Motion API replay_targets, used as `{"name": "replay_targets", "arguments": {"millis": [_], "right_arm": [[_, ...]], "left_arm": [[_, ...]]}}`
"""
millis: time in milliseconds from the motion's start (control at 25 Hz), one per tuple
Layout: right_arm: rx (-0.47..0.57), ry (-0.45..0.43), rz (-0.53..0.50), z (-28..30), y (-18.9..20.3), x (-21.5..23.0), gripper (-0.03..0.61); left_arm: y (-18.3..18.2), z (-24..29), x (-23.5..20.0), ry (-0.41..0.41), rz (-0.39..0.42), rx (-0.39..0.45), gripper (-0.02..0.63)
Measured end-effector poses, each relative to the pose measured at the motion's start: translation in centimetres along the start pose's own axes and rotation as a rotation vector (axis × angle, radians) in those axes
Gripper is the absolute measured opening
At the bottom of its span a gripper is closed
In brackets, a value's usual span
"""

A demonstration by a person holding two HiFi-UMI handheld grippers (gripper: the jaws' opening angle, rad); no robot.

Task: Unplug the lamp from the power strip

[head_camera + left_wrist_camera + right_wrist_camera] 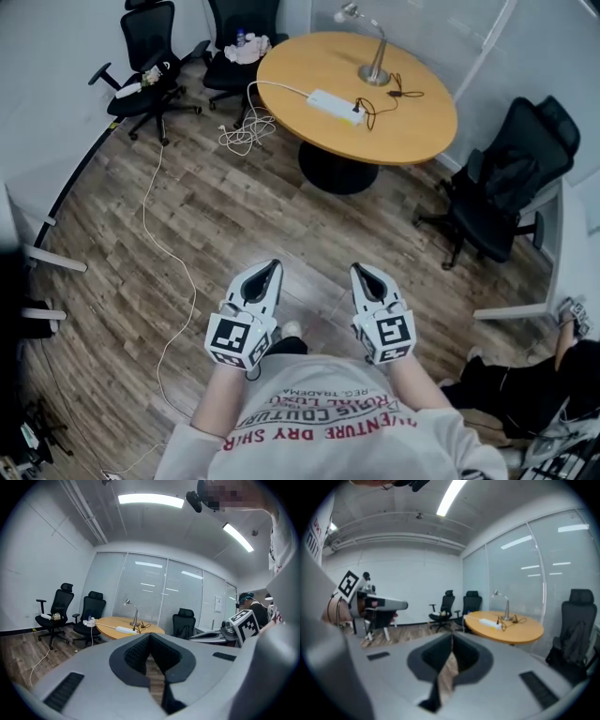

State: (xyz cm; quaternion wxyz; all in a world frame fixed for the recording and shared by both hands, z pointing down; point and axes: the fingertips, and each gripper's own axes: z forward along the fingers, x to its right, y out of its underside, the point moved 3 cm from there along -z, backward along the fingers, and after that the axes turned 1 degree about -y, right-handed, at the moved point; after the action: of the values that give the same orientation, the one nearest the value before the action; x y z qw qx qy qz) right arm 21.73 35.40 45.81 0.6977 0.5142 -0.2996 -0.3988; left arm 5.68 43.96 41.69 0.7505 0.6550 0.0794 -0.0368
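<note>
Left gripper [269, 269]: jaws together, nothing between; held low before the person's chest
Right gripper [362, 271]: jaws together, empty; beside the left
Lamp [374, 67]: upright on round table [417, 131]; well apart from both grippers
Power strip [335, 105]: on the table near the lamp; black cord [373, 111] joins them

Three office chairs [150, 47], one round table [412, 131], one lamp [375, 70], one power strip [336, 105]

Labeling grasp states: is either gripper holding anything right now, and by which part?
Nothing held. The left gripper and right gripper are both shut and empty, well short of the lamp and power strip on the table.
</note>
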Motion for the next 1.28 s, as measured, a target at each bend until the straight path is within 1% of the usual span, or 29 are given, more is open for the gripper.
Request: {"name": "replay_targets", "arguments": {"millis": [120, 240, 400, 560, 760, 1000, 1120, 1280], "right_arm": [[-0.007, 0.012, 0.004, 2.9, -1.0, 0.0, 0.029], [-0.022, 0.014, 0.005, 4.9, -1.8, -0.4, 0.029], [-0.04, 0.002, -0.008, 7.4, -2.2, 0.1, 0.029], [-0.044, -0.026, -0.002, 10.2, -1.8, 2.0, 0.029], [-0.05, -0.056, 0.032, 15.0, -2.1, 5.8, 0.029], [-0.037, -0.104, -0.007, 21.8, -4.7, 12.2, 0.031], [-0.035, -0.122, -0.015, 24.4, -6.1, 16.1, 0.031], [-0.051, -0.117, -0.022, 27.3, -7.1, 21.5, 0.029]], "left_arm": [[-1.0, 0.8, -3.0, -0.002, 0.002, -0.001, 0.029], [-1.2, 1.0, -5.3, -0.017, -0.005, -0.004, 0.029], [-0.6, 2.1, -7.2, -0.043, -0.028, -0.016, 0.029], [-0.6, 4.2, -8.8, -0.071, -0.027, -0.028, 0.029], [-1.3, 7.8, -11.2, -0.139, -0.016, -0.033, 0.029], [-3.4, 15.6, -13.6, -0.19, 0.0, -0.032, 0.029], [-4.4, 20.3, -13.8, -0.194, 0.0, -0.028, 0.029], [-5.3, 26.7, -13.5, -0.172, 0.013, -0.036, 0.029]]}}
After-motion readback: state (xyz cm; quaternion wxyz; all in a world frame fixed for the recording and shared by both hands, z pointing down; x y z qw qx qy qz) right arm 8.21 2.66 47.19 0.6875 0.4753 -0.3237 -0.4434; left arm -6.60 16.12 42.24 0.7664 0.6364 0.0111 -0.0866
